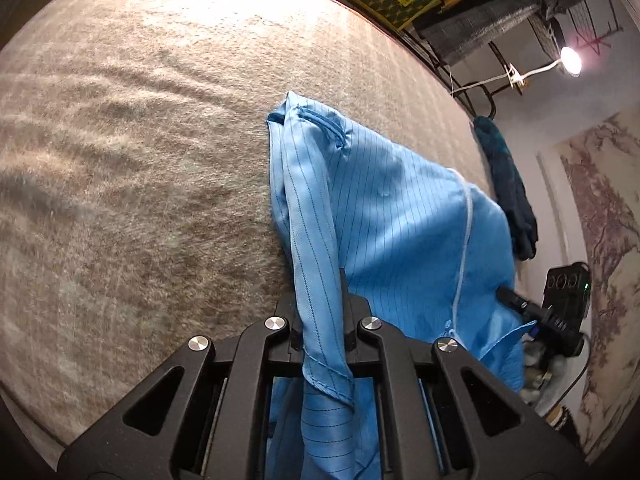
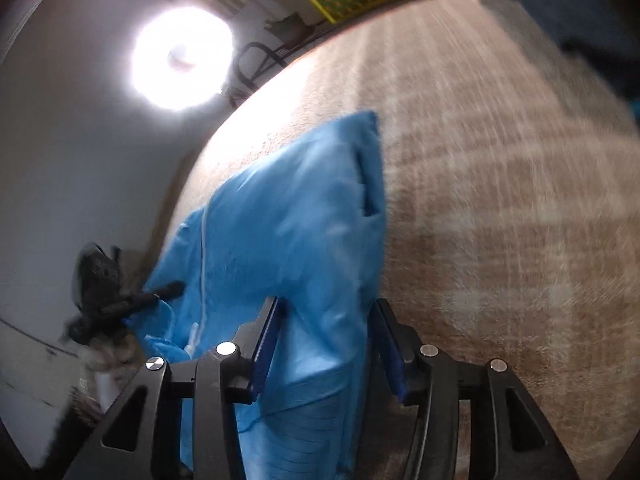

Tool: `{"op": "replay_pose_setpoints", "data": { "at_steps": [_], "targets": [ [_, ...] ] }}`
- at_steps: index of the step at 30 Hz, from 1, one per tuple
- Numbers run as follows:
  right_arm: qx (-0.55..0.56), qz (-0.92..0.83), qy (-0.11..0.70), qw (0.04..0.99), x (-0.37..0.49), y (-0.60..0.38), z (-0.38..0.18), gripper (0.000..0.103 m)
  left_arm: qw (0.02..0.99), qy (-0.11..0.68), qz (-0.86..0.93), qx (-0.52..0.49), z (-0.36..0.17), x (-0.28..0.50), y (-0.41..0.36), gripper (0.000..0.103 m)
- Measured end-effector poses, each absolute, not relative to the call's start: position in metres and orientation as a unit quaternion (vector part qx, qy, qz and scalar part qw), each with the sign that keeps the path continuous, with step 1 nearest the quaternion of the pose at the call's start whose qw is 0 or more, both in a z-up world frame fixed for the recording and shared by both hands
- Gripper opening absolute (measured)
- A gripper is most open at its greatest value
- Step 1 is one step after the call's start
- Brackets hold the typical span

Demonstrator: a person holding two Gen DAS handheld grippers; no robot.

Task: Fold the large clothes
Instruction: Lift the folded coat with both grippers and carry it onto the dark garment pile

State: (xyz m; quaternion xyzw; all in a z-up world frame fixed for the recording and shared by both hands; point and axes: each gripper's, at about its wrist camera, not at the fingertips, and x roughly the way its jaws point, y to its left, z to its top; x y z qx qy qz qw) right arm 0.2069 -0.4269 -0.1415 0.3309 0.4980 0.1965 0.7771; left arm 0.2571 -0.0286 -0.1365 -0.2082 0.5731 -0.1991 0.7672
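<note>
Left wrist view: a hem of the blue garment (image 1: 384,216) is pinched in the left gripper (image 1: 320,320), lifted above the carpet (image 1: 140,160) for folding; fabric sits between the right gripper (image 2: 324,344), whose grip cannot be told.

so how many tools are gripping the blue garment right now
2. The left tool is shut on a bunched edge of the blue garment above the beige carpet. The right tool has cloth between its fingers, though blur leaves its grip uncertain.
</note>
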Motion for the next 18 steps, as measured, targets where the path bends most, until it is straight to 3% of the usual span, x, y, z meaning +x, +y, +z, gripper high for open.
{"op": "replay_pose_setpoints", "data": {
  "at_steps": [4,5,6,9,18],
  "targets": [
    [0.381,0.239,0.482,0.752,0.211,-0.423,-0.155,0.047,0.768,0.574,-0.196,-0.206,-0.136,0.261,-0.034,0.005],
    [0.371,0.24,0.481,0.757,0.212,-0.417,-0.154,0.04,0.769,0.573,-0.195,-0.203,-0.135,0.26,-0.035,0.005],
    [0.36,0.241,0.486,0.759,0.212,-0.412,-0.152,0.024,0.772,0.572,-0.194,-0.198,-0.134,0.259,-0.035,0.005],
    [0.331,0.229,0.492,0.772,0.213,-0.403,-0.142,0.01,0.792,0.555,-0.188,-0.173,-0.121,0.255,-0.054,0.005],
    [0.155,0.201,0.453,0.854,0.186,-0.377,-0.059,0.004,0.855,0.468,-0.206,-0.082,-0.052,0.21,-0.104,0.005]
  ]
}}
